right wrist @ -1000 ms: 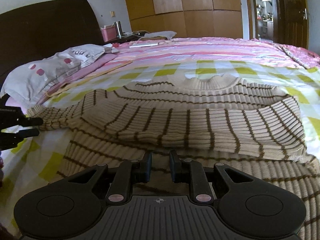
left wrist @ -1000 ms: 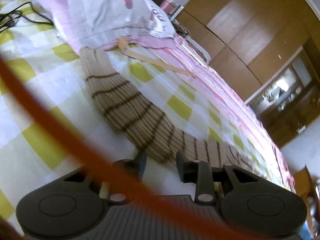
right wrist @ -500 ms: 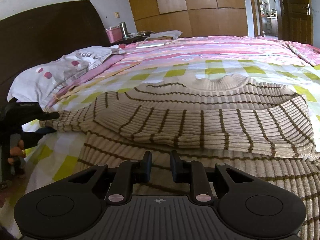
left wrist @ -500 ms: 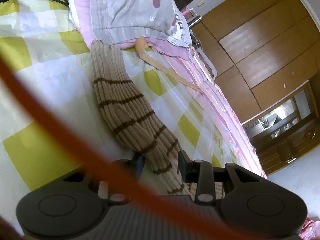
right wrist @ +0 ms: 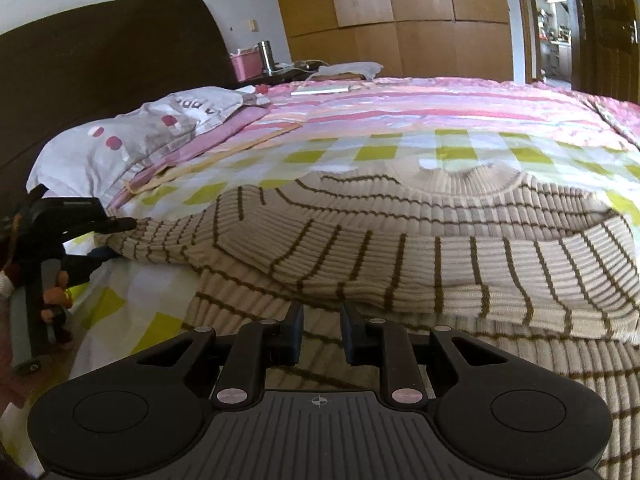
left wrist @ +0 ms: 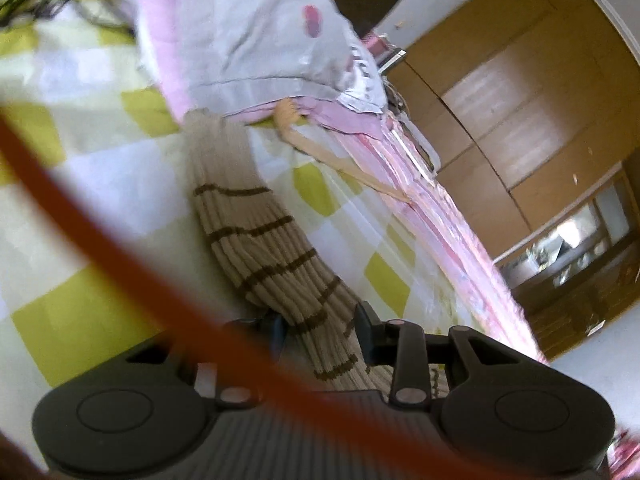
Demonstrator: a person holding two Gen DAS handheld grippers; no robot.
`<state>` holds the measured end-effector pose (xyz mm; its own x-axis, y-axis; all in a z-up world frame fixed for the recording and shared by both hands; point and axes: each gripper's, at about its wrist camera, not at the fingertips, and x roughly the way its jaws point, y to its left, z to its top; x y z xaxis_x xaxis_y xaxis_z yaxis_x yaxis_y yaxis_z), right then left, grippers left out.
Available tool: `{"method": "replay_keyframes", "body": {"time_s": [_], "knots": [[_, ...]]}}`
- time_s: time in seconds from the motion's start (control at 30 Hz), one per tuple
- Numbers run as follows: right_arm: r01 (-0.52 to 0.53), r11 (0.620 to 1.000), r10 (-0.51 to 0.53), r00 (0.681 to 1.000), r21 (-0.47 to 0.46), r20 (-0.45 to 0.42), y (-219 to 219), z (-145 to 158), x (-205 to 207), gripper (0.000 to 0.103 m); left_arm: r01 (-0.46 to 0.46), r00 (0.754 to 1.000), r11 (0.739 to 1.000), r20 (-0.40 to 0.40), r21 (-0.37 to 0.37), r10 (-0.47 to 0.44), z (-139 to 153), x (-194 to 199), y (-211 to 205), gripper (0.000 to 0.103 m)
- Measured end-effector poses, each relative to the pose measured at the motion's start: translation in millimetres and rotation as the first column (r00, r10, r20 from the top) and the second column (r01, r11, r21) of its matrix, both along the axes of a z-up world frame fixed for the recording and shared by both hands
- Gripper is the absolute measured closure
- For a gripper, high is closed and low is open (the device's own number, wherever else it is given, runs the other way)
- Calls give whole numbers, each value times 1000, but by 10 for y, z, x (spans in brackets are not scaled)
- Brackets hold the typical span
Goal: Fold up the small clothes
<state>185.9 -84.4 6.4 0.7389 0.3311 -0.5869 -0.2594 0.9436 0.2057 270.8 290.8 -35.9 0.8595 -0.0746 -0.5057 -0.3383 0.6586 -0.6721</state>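
Note:
A beige ribbed sweater (right wrist: 400,240) with thin brown stripes lies spread on the checked bed sheet (right wrist: 460,148), one sleeve folded across its body. Its other sleeve (left wrist: 248,240) runs toward the pillow. My left gripper (left wrist: 320,320) straddles that sleeve. Its jaws are closing, and the knit fills the gap and touches both pads. From the right wrist view, the left gripper (right wrist: 116,240) sits at the sleeve end, one finger above the knit and one below. My right gripper (right wrist: 322,320) is low over the sweater's near body, its narrow gap filled with fabric.
A grey pillow (right wrist: 140,136) with pink dots lies against the dark headboard (right wrist: 120,52). Pink striped bedding (right wrist: 440,104) covers the far side. A blurred orange cable (left wrist: 100,248) crosses the left wrist view. A hand (right wrist: 52,292) holds the left gripper. Wooden wardrobes (right wrist: 400,20) stand behind.
My left gripper has moved in along the sleeve, which lay ahead of its tips and is now between them. The right wrist view has risen slightly.

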Motion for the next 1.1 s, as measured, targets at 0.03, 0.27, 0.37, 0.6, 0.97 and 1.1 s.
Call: {"method": "replay_keyframes", "body": {"time_s": [0.03,0.27,0.37,0.6,0.97,1.1], "knots": [[-1,1000,1,1000,1,1,2,20,4,81,14,1000,1000,5,16,-14,27,5,-28,73],[-28,1000,29,999,-11,25,49,178,21,81,137,985,956,62,260,-158,355,-50,-479,86],[-32,999,32,998,-14,49,47,284,38,81,238,954,899,85,368,-287,465,-124,-845,86],[-36,999,36,998,-1,58,-43,462,177,81,514,770,565,-56,645,-636,344,-423,-1936,86],[-369,924,369,929,-98,-16,367,503,359,72,560,641,296,-177,774,-747,213,-738,-2415,85],[-483,866,476,875,-125,-84,651,473,537,70,574,630,310,-167,758,-758,220,-794,-2356,85]]}}
